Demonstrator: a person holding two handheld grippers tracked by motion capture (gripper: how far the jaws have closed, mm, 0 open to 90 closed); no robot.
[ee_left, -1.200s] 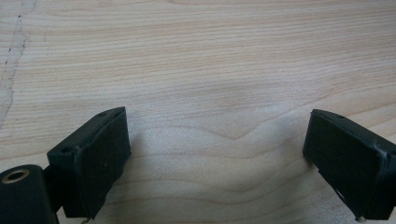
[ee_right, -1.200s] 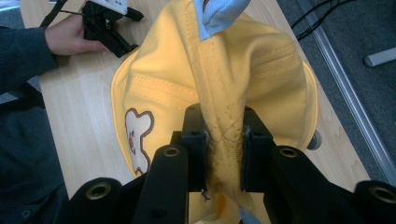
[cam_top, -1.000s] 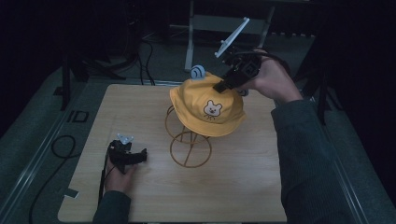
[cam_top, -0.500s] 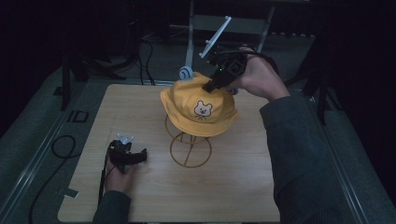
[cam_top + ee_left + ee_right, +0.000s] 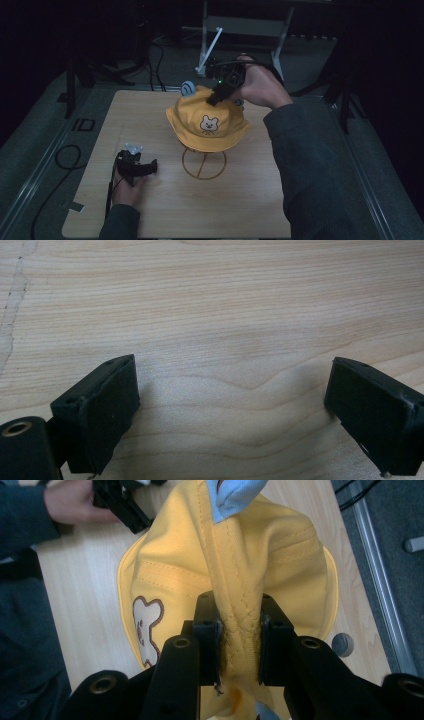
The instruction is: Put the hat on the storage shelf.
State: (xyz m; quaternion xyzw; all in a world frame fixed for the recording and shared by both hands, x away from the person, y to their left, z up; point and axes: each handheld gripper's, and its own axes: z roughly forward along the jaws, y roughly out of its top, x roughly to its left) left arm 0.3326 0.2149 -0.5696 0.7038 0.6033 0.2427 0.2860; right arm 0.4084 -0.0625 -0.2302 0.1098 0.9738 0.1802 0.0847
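Observation:
A yellow child's hat [image 5: 207,125] with a bear face and blue ears sits atop a gold wire stand [image 5: 203,162] in the middle of the wooden table. My right gripper [image 5: 216,95] pinches a fold of the crown; the yellow hat [image 5: 235,580] bunches between its jaws [image 5: 239,645]. My left gripper [image 5: 142,167] rests low on the table at the front left, held in a hand. Its jaws stand wide apart over bare wood, left gripper [image 5: 232,390] holding nothing.
The wooden table [image 5: 150,210] has bare surface around the stand. A metal rail [image 5: 45,165] and a black cable [image 5: 62,157] run along the left side. A white frame [image 5: 210,45] stands behind the table in the dark.
My right gripper has carried the hat leftward and down over the wire stand. The left gripper has stayed where it was.

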